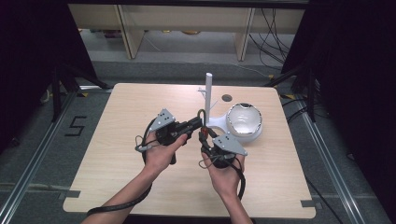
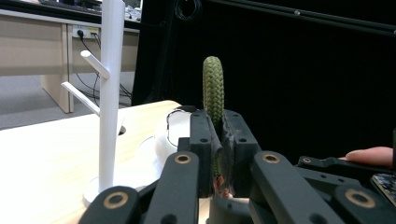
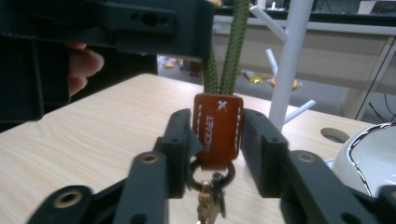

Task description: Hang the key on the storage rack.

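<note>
My left hand-held gripper [image 2: 218,140] is squeezed tight on the green cord [image 2: 213,86] of a key strap, and the loop sticks up above its jaws. My right hand-held gripper [image 3: 218,140] has its jaws a little apart around the strap's orange tag [image 3: 217,128], with a small gap on each side, so it is not pinching it. The strap hangs between my two grippers over the desk [image 1: 116,154], near the white stand [image 1: 208,100] and the bowl [image 1: 244,122].

grippers [image 1: 201,128]: blk bodies | grey tri plates | brass pins | blk cables
</note>
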